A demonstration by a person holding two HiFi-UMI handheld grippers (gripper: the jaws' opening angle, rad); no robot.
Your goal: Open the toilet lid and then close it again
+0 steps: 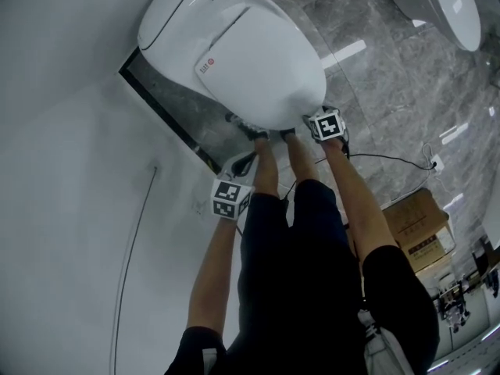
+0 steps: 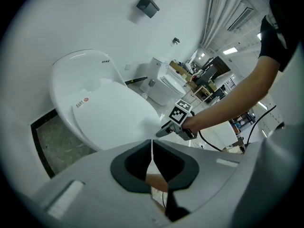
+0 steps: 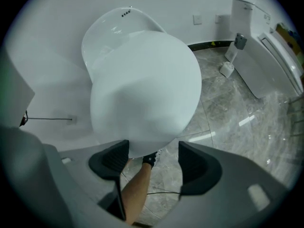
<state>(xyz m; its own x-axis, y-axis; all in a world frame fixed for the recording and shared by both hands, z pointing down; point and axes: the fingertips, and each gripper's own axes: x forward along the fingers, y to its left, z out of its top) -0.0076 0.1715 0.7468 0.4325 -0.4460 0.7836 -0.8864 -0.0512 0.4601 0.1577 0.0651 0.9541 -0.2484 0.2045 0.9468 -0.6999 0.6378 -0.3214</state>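
Where the toilet stands: the white toilet (image 1: 168,18) sits against a white wall on a grey marble floor (image 1: 391,76), straight ahead of the person's shoes (image 1: 254,133).
Toilet lid: the lid (image 1: 258,61) is lowered over the bowl with its smooth top facing up. A small red-marked label sits near its rear. Whether there is a slim gap beneath its front rim cannot be told.
Left claw: the left claw (image 2: 152,145) has its jaws together, with only a hairline slit between the pads and nothing held. In the head view it hangs to the left of the bowl's front, apart from the lid, pointing down and forward.
Right claw: the right claw (image 3: 152,148) has its jaws spread apart. The lid's front rim shows in the gap just at their tips. The pad at that view's left lies just beside the rim, but contact cannot be made out. The head view places this claw at the lid's front right edge.
Person: bare forearms reach down on either side of dark-clothed legs, and the shoes are at the foot of the bowl.
Surroundings: a second toilet (image 1: 451,6) stands well apart at the upper right. A cardboard box (image 1: 414,221) rests on the floor to the right. A thin cable (image 1: 133,241) runs along the white surface on the left.
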